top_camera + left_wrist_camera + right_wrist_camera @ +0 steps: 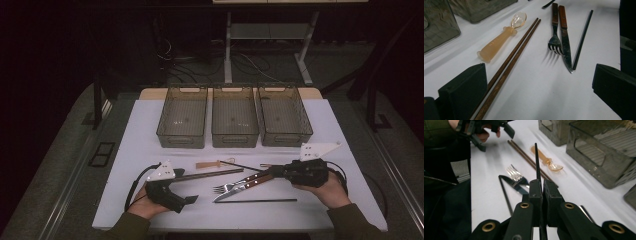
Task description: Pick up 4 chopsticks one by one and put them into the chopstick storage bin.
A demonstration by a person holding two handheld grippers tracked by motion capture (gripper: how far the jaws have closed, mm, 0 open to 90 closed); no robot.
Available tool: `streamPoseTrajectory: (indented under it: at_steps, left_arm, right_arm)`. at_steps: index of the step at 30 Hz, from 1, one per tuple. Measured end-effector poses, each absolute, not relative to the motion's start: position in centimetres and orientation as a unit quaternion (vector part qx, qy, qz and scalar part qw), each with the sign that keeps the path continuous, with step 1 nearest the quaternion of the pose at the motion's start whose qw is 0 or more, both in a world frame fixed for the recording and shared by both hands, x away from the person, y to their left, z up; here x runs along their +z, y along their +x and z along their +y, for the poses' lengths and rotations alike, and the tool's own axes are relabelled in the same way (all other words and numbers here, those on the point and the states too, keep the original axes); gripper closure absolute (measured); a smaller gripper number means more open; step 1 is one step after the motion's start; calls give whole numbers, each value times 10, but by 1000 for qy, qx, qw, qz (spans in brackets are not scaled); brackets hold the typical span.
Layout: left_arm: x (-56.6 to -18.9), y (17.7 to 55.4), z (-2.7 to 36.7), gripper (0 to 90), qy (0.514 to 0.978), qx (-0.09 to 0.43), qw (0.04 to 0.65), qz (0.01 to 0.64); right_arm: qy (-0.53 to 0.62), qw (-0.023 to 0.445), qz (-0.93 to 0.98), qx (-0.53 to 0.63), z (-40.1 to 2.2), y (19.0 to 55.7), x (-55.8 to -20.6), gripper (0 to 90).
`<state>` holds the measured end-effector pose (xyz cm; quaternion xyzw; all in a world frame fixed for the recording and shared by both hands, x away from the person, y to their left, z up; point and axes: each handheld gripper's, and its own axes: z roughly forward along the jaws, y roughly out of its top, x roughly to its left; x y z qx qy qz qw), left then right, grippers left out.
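Item: black chopstick [536, 160], clamped between the shut jaws of the right gripper [542, 185], long axis running straight ahead of the fingertips, above the fork [516, 175]. Its mate [260, 201] lies beside the fork. Left gripper [186, 200]: jaws wide, empty.

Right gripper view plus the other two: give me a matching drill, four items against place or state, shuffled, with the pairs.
Items:
1. black chopstick
2. wooden chopsticks
3. spoon
4. fork

Place or state:
A. lies against the knife
B. translucent orange, between the bins and the wooden pair
C. clamped in the right hand-held gripper
D. runs past a jaw of the left hand-held gripper

Pairs: 1-C, 2-D, 3-B, 4-A
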<state>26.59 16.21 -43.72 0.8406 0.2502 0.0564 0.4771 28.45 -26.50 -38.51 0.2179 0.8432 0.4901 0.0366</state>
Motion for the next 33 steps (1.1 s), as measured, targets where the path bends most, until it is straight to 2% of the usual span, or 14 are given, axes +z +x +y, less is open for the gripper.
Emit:
streamPoseTrajectory:
  at_steps: [33]
  left_arm:
    - [-436,267,162,0,840,54,474,258]
  right_arm:
    - [280,86,808,512,-243,333,-357,858]
